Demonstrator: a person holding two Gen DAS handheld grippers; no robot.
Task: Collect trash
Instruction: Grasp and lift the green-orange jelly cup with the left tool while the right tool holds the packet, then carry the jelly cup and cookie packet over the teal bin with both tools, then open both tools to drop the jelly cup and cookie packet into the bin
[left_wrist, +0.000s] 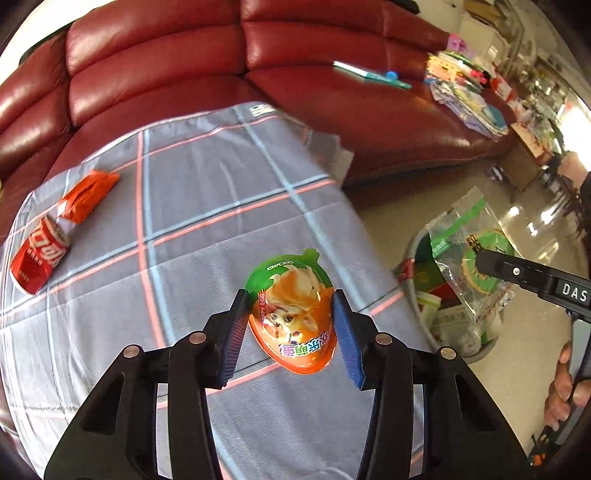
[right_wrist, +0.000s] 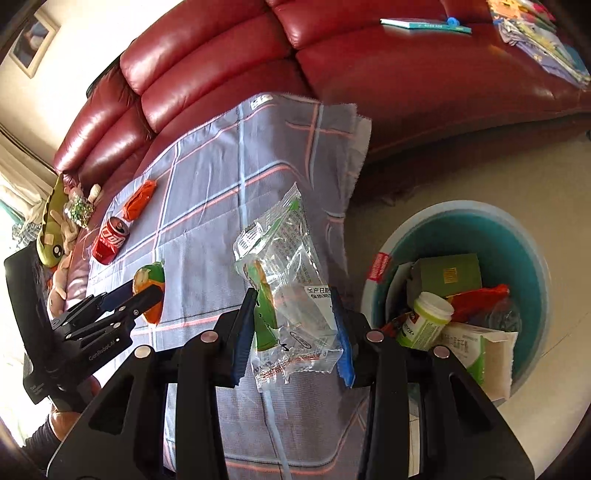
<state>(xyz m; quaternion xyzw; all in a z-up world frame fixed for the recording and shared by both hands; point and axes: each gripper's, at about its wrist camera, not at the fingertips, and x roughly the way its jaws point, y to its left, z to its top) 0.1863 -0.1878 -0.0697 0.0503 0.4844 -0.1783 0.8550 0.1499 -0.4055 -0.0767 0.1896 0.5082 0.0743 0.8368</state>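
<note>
On the plaid cloth (left_wrist: 184, 206), egg-shaped pack (left_wrist: 293, 314) lengthwise between spread left claw (left_wrist: 291, 332), right claw (right_wrist: 295, 332) gripping upright wrapper (right_wrist: 288, 280)

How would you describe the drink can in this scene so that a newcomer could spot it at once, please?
Start at the dark red leather sofa and look down to the grey checked cloth spread before it. Near the cloth's far left edge lies a red aluminium drink can on its side, beside a crumpled orange snack wrapper. It is the only cylindrical metal item there, with white lettering.
</note>
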